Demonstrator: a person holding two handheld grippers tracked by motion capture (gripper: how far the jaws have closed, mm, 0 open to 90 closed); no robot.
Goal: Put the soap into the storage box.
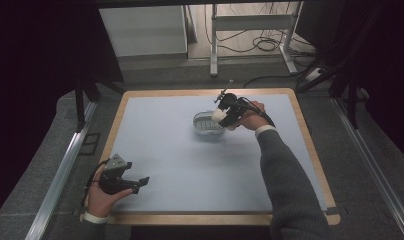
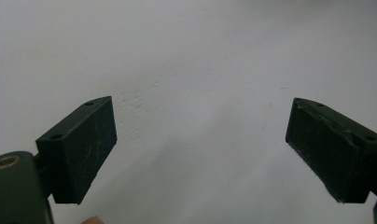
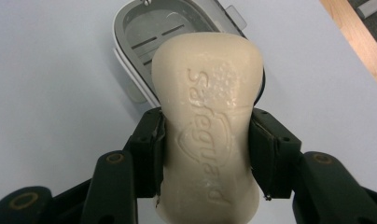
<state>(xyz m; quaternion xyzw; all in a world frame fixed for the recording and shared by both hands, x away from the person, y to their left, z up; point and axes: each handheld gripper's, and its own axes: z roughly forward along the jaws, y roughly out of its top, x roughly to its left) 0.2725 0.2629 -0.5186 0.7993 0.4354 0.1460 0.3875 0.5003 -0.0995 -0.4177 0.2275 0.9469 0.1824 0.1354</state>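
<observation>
Right hand-held gripper (image 3: 207,154) clamped on a cream soap bar (image 3: 207,116), jaws pressing both long sides around mid-length. Embossed "Safeguard" lettering faces the camera in the right gripper view, running along the bar's length. The bar's far end overlaps the near rim of a grey soap dish (image 3: 130,32); whether bar and rim touch, cannot tell. Dish is oval, open, with a slotted drain insert inside, and sits on the counter (image 3: 46,102).

High view: right hand-held gripper (image 1: 223,116) at the far centre-right of the counter (image 1: 165,150), soap bar (image 1: 219,115) seen as a pale lump at its tip, right at the dish's (image 1: 205,125) right edge. Right hand (image 1: 252,116) grips the tool, grey sleeve (image 1: 285,175) coming in from the bottom right.

Left hand-held gripper (image 1: 142,183) near the front-left corner of the counter, well apart from dish and soap. Jaws spread wide apart, nothing between them; left gripper view shows the same, left hand-held gripper (image 2: 200,149) open over bare pale-blue counter surface (image 2: 200,70). Left hand (image 1: 102,197) holds it low, by the wooden front edge. Grey three-cornered plate sits on top of it.

Counter has a pale-blue top with a light wood border.
</observation>
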